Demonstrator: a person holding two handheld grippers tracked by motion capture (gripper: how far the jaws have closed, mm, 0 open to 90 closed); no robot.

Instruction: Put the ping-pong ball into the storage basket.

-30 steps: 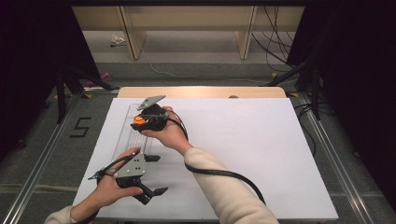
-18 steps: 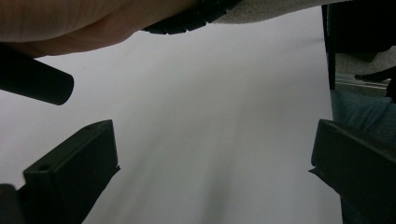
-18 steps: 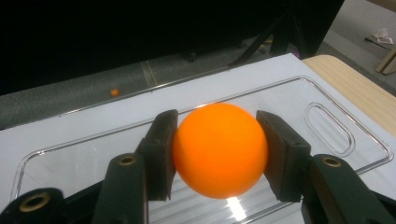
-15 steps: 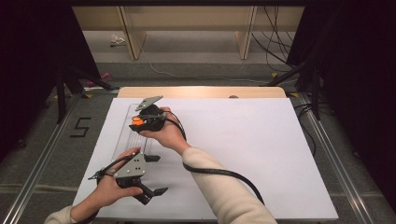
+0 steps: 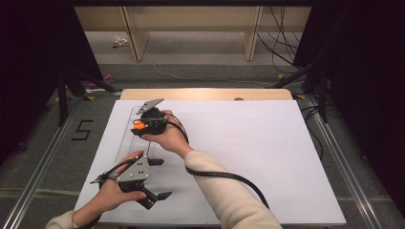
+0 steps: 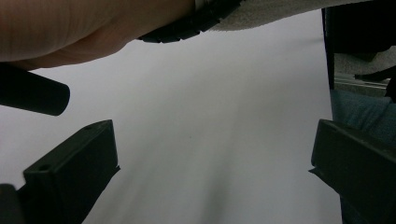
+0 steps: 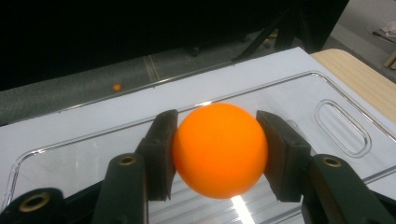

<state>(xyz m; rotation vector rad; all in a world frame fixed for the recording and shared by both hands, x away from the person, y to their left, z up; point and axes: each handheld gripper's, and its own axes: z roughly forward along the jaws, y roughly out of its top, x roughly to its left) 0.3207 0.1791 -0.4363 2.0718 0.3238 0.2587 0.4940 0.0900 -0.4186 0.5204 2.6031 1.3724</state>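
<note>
The left claw gapes wide and empty, resting near the clear tray's near end on the white tabletop, while the right claw is clamped on the orange ball, held just above that tray. This looks like the carrying step. The next move probably calls for lowering the ball onto the tray, then easing the pads apart so it does not roll off.

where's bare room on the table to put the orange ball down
The white sheet lies bare from the right forearm to its right edge. The left side is crowded: clear tray, right tool with ball, left tool.
</note>
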